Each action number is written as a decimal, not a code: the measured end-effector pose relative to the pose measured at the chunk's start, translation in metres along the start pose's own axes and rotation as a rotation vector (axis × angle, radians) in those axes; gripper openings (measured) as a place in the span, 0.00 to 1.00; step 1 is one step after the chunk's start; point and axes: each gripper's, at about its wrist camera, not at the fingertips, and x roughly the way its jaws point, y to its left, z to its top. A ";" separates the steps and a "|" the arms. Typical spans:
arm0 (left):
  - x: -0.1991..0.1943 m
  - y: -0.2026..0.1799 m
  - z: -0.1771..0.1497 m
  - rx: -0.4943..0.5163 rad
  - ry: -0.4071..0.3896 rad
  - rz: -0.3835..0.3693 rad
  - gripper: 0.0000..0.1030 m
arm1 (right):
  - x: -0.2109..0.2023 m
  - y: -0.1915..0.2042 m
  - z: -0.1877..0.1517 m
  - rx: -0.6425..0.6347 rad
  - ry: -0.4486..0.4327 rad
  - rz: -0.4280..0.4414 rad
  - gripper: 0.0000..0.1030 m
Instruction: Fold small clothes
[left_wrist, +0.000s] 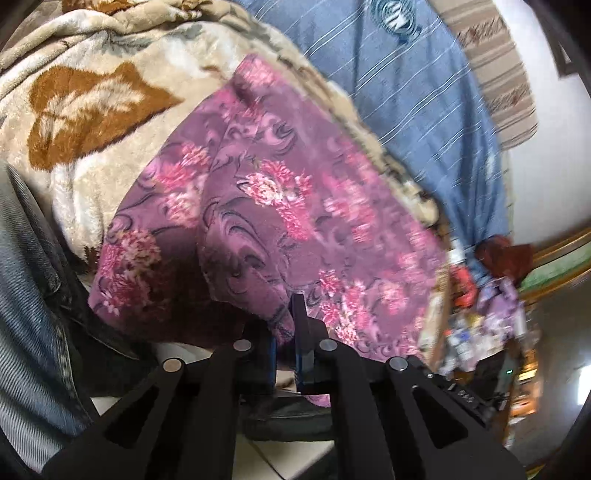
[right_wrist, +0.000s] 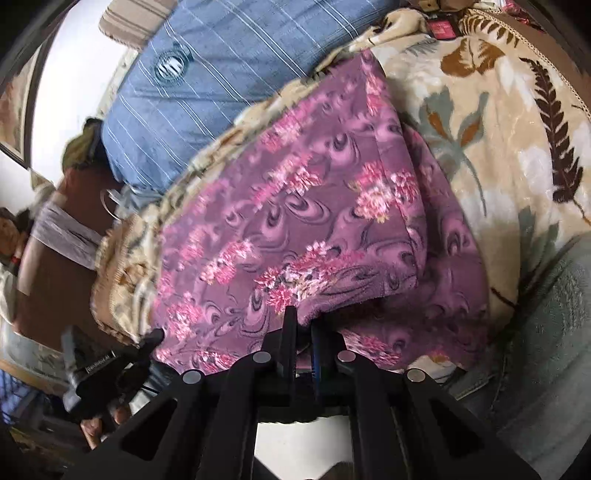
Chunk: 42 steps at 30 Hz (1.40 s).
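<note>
A purple garment with pink flowers (left_wrist: 280, 206) lies on a cream leaf-patterned blanket (left_wrist: 92, 110). In the left wrist view my left gripper (left_wrist: 290, 325) is shut on the garment's near edge, the cloth bunched between its blue pads. The right wrist view shows the same purple garment (right_wrist: 295, 221) with a folded layer on top, and my right gripper (right_wrist: 301, 325) is shut on its near hem. The cloth rises slightly at both grips. At the lower left of the right wrist view the left gripper (right_wrist: 147, 341) meets the garment's left corner, held by a hand (right_wrist: 107, 421).
A blue striped pillow (left_wrist: 399, 92) lies beyond the blanket, seen also as the blue pillow (right_wrist: 207, 74). Denim fabric (left_wrist: 26, 295) sits at the left edge. Cluttered items (left_wrist: 487, 306) stand to the right, past the bed's side. The fern-printed blanket (right_wrist: 517, 129) spreads to the right.
</note>
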 end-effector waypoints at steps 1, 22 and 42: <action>0.011 0.000 -0.002 0.021 0.004 0.045 0.04 | 0.009 -0.005 -0.002 0.003 0.014 -0.019 0.05; -0.052 -0.042 0.056 0.193 -0.108 0.000 0.61 | -0.048 0.018 0.058 -0.164 -0.158 0.044 0.60; 0.036 0.000 0.153 0.097 -0.138 0.091 0.04 | 0.033 -0.041 0.153 -0.097 -0.132 -0.078 0.09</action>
